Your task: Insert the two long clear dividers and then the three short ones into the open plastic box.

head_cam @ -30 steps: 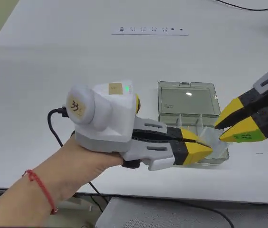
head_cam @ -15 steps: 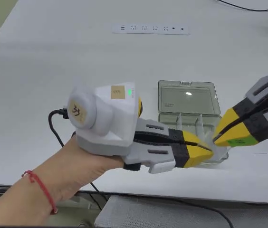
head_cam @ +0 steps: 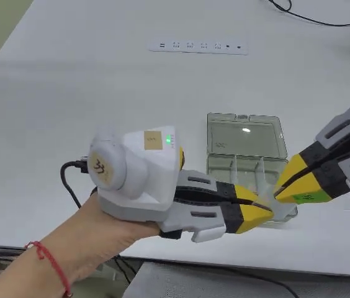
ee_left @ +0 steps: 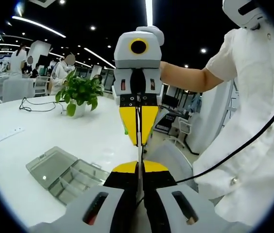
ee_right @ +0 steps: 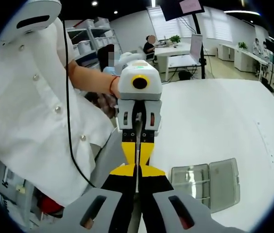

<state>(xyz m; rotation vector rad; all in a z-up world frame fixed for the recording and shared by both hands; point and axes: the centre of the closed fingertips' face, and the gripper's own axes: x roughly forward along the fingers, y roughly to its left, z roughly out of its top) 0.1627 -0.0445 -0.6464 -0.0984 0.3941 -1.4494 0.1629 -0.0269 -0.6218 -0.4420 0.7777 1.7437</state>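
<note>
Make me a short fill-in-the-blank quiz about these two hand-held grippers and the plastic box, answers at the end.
The left hand-held gripper and right hand-held gripper, both shut on one clear divider, have tips coloured ____.
The plastic box has its lid lying ____.
The power strip far across the table is ____ in colour.
The wrist behind the left hand-held gripper wears a ____ string.
Missing words: yellow, open, white, red.
</note>
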